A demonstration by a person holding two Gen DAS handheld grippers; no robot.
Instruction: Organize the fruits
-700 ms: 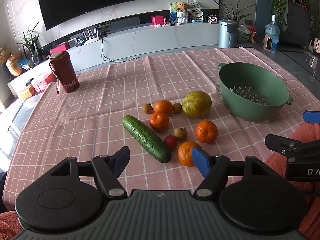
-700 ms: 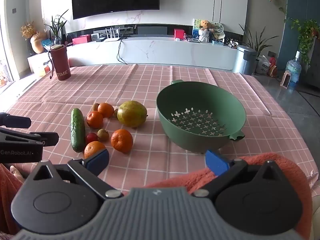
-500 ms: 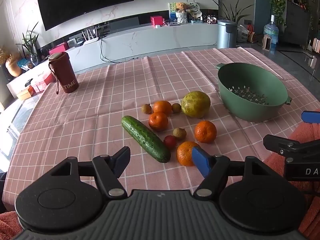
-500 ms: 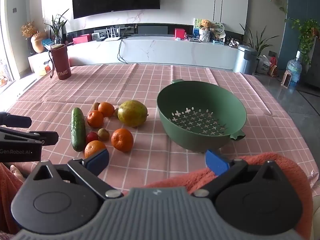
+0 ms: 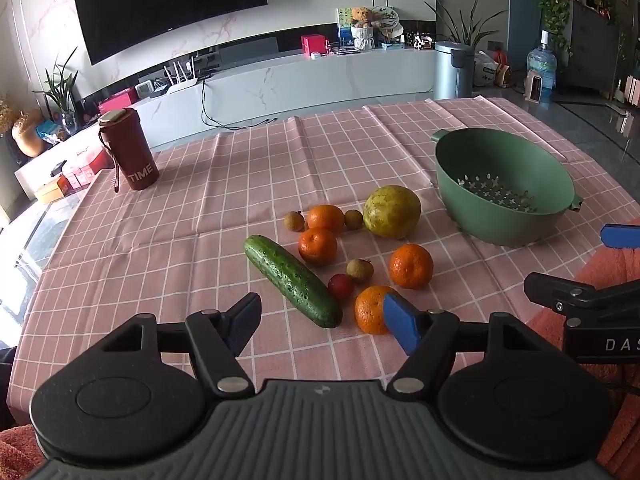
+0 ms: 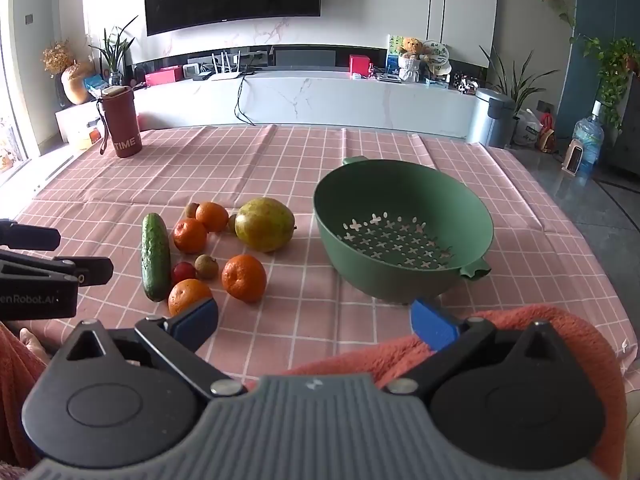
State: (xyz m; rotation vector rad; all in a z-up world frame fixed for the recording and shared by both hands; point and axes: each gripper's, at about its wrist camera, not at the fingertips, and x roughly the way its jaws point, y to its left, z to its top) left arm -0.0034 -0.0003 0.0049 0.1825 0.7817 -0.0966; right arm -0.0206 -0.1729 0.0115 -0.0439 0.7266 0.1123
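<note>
Nothing is sorted yet. Left of the bowl (image 6: 402, 236) lie the cucumber (image 6: 155, 256), four oranges (image 6: 243, 278), the mango (image 6: 264, 224) and small fruits. The bowl holds nothing. Left gripper (image 5: 322, 322) and right gripper (image 6: 316, 322) gape wide, holding nothing.

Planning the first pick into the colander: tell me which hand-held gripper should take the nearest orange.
Left. The left hand-held gripper, open, has the nearest orange just ahead of its fingertips. The right hand-held gripper, also open, faces the green colander.
</note>
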